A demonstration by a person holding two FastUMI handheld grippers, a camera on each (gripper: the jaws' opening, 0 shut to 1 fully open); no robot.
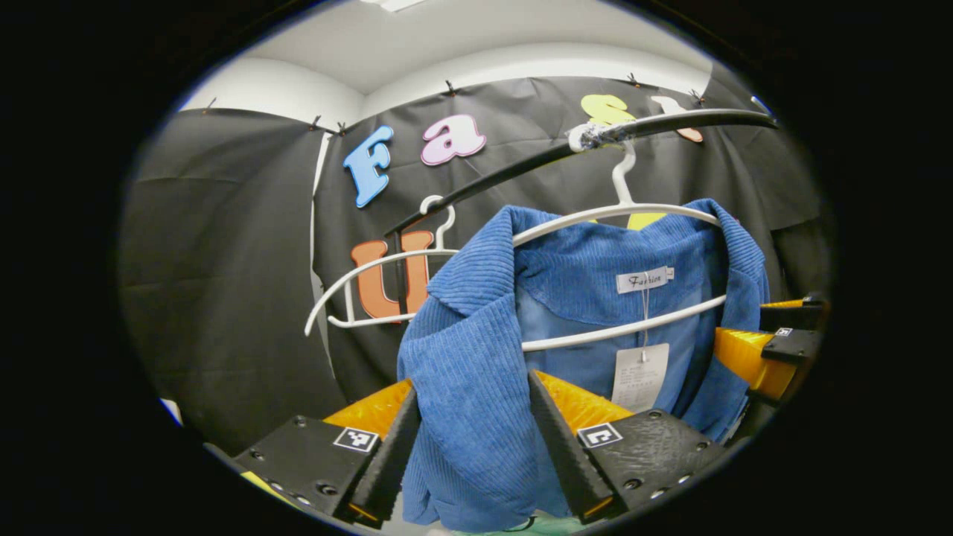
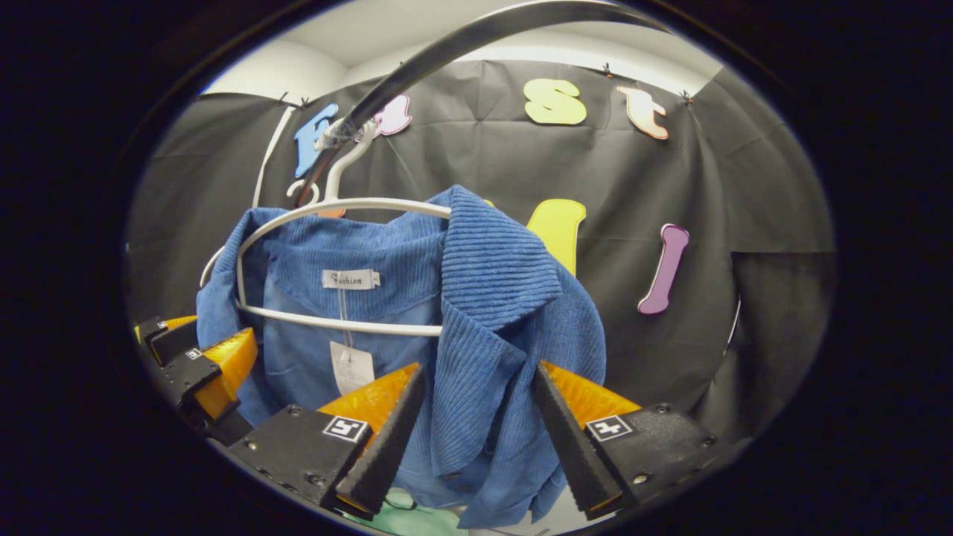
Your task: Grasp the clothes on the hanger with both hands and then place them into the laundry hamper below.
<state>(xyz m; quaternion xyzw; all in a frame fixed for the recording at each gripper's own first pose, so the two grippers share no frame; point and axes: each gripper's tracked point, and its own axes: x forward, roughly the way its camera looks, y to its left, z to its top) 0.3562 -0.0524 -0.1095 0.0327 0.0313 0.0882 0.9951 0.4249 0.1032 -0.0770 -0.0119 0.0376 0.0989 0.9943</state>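
Left gripper view: blue jacket [image 1: 476, 372] vertical, collar up.

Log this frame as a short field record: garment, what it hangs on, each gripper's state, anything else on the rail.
garment: blue corduroy jacket, collar open, paper tag dangling inside
support: white hanger hooked on black rail
left gripper: fingers open, straddling the jacket's front panel
right gripper: fingers open, straddling the other front panel
other item: empty white hanger on the same rail
hamper: cannot confirm; only a green patch shows below the jacket
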